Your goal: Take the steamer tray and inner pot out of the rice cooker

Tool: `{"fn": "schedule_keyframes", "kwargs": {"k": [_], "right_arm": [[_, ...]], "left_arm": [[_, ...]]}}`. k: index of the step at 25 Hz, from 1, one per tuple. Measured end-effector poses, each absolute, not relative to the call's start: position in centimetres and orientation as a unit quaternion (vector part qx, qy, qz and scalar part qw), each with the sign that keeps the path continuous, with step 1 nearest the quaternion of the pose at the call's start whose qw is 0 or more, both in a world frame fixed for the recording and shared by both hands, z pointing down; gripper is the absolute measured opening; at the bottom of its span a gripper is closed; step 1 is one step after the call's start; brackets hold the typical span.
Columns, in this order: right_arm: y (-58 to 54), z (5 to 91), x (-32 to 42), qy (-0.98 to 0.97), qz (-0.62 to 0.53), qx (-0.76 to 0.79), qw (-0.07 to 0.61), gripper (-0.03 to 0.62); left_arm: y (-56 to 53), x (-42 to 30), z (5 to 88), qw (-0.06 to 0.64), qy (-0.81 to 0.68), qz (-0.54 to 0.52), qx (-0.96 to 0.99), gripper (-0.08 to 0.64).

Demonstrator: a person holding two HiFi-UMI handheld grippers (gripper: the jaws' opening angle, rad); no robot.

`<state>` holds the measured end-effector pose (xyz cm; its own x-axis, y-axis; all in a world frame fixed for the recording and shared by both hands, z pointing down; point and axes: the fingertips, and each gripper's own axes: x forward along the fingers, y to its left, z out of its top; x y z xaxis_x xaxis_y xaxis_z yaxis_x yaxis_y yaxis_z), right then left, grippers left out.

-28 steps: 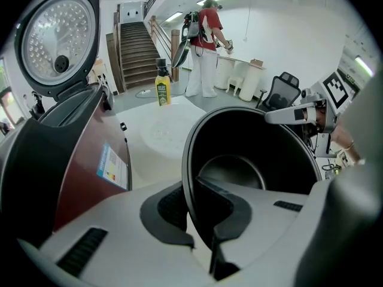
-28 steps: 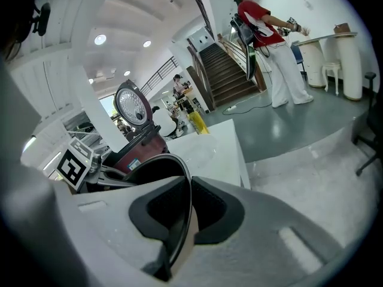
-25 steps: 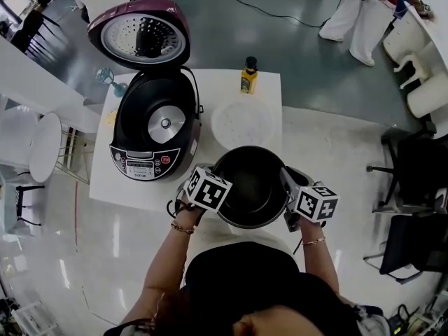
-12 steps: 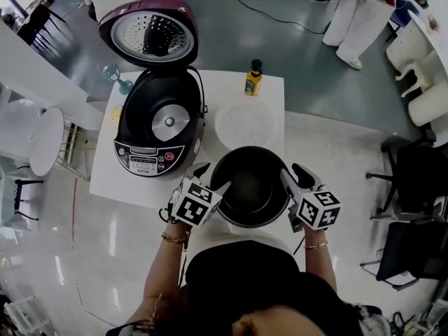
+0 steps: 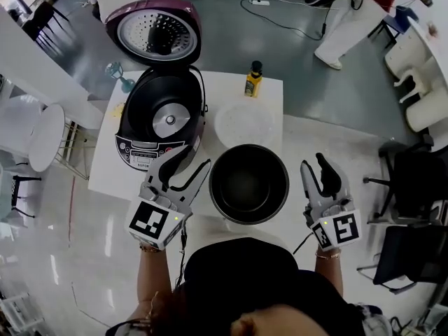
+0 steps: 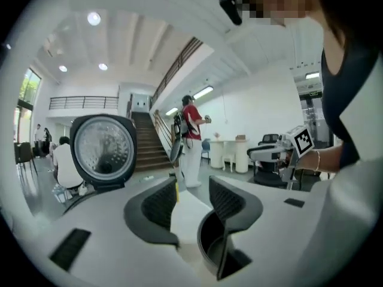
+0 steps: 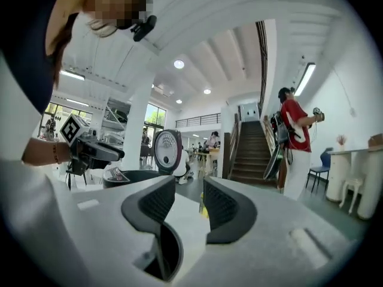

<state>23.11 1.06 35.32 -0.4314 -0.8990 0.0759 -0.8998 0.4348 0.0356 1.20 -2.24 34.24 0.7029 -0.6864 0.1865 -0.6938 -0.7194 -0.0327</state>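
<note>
On the white table (image 5: 269,89), beside the open rice cooker (image 5: 159,114): inner pot (image 5: 248,184), upright, touched by neither gripper; steamer tray (image 5: 243,123) just behind it. Both items are judged removed. Withdrawal is best made straight outward, so that the pot rim is not clipped. Left gripper (image 5: 190,161): held left of the pot, nearly level; jaws parted, just partly narrowed, nothing between. Right gripper (image 5: 315,164): held right of the pot, level; jaws just opened, parted, empty.
</note>
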Motion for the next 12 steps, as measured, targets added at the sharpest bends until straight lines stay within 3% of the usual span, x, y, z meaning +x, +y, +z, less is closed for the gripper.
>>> {"fn": "schedule_keyframes", "kwargs": {"k": [5,12], "right_arm": [[1.7,31.8,24.1,-0.831,-0.023,0.556,0.002,0.113],[2.5,33.0,22.9,-0.806,-0.033,0.591,-0.001,0.006]], "left_arm": [[-2.1,-1.0,31.3,0.007,-0.433,0.035,0.9,0.052],[-0.4,-1.4,31.5,0.011,-0.505,-0.008,0.863,0.003]]}}
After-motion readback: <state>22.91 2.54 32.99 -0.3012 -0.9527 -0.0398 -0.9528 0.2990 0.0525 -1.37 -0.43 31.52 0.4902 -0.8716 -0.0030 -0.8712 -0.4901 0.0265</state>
